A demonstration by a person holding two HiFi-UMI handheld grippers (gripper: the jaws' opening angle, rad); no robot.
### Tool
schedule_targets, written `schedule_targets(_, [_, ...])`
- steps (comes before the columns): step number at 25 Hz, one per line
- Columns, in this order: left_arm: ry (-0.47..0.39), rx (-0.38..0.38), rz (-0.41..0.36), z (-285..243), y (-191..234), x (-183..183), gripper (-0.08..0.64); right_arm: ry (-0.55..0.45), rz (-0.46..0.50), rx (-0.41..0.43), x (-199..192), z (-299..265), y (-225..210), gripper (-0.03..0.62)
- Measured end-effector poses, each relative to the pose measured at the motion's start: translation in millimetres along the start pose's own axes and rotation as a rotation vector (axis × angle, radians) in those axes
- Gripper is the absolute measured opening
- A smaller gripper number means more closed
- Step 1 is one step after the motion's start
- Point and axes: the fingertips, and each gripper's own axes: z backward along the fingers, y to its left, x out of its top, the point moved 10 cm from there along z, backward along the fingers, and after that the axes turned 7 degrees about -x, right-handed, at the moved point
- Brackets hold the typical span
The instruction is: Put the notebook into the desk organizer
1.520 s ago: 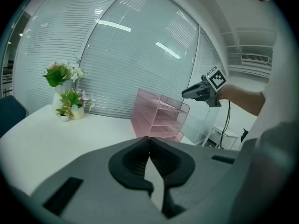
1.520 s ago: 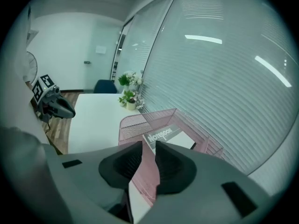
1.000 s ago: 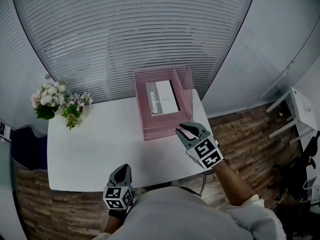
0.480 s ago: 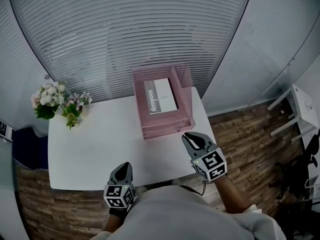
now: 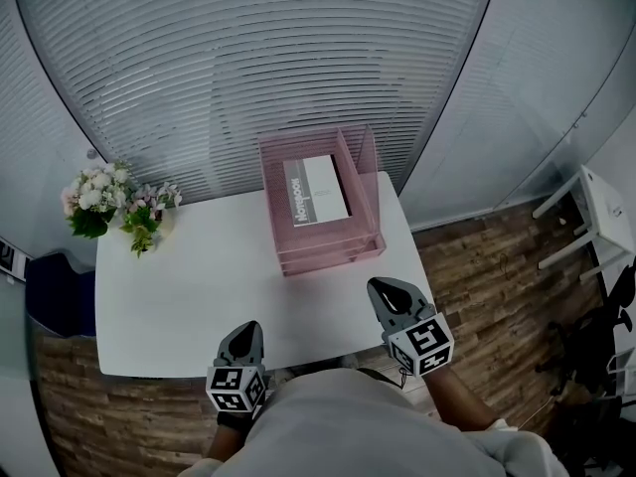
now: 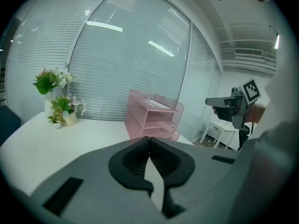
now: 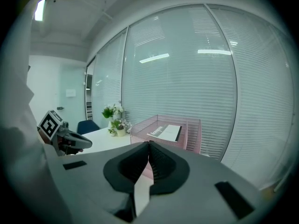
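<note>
Far left of the pink desk organizer, a dark blue chair sits off the white table's edge. On the table's back left corner, well apart from the organizer, stand small pots of white and pink flowers.

The left gripper hangs over the near edge of the table, left of the organizer and nearer the person. Its jaws are pressed together with nothing in them. Its cube shows a black-and-white square marker.

The organizer stands at the table's back right corner, by the blinds. The notebook lies flat in its top tray. Along the notebook's grey band runs one word in white, which seems to read "Notebook".

The right gripper hovers just in front of the organizer, at the table's right edge, touching neither. Its jaws have just been closing and now meet, clenched on nothing. Its cube also bears a square marker.

Far right of the organizer, a white stand sits on the wooden floor.
</note>
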Motion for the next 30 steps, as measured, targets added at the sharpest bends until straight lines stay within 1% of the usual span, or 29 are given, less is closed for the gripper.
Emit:
schedule_targets(4, [0.001,0.001,-0.002,-1,-1,-1,0.009,0.007,-0.015,-0.003,-4,5,3,0.017])
schedule_targets(9, [0.004,0.003,-0.002,-2,-3,-3,0.009,-0.018,-0.030,-0.013,-8,9,4,0.017])
schedule_targets(13, [0.006,0.004,-0.004,-2,-6,-2,0.009,-0.014,-0.045,-0.013,-9,14,5,0.017])
schedule_targets(16, [0.006,0.004,-0.006,-2,-5,-2,0.009,-0.029,-0.051,-0.016,-11,13,4,0.017])
schedule_targets(20, [0.008,0.003,-0.009,-2,-6,0,0.009,-0.010,-0.059,-0.012,-9,15,5,0.017])
schedule_targets(30, [0.009,0.003,-0.015,-4,-5,2,0.009,-0.013,-0.074,-0.023,-11,15,3,0.017])
